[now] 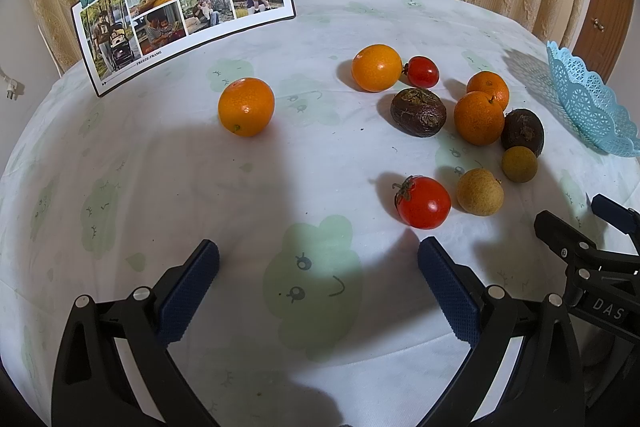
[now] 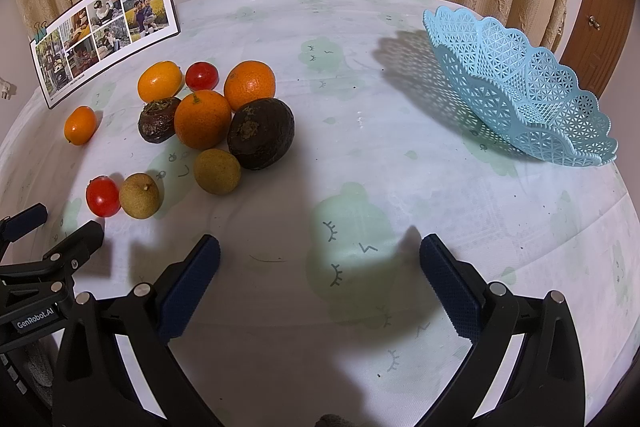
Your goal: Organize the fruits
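Several fruits lie loose on the white tablecloth: oranges [image 2: 203,119], a lone kumquat [image 1: 246,106], cherry tomatoes [image 1: 423,202], dark passion fruits [image 2: 261,133] and tan longans [image 2: 217,171]. A light blue lattice basket [image 2: 524,89] stands tilted at the right, with no fruit seen in it; its edge shows in the left wrist view [image 1: 588,103]. My left gripper [image 1: 319,259] is open and empty, just short of the near tomato. My right gripper [image 2: 320,259] is open and empty over bare cloth, between the fruit pile and the basket.
A photo collage card [image 1: 180,11] with binder clips stands at the table's back left. Curtains hang behind the round table. Each gripper shows at the edge of the other's view [image 1: 592,251].
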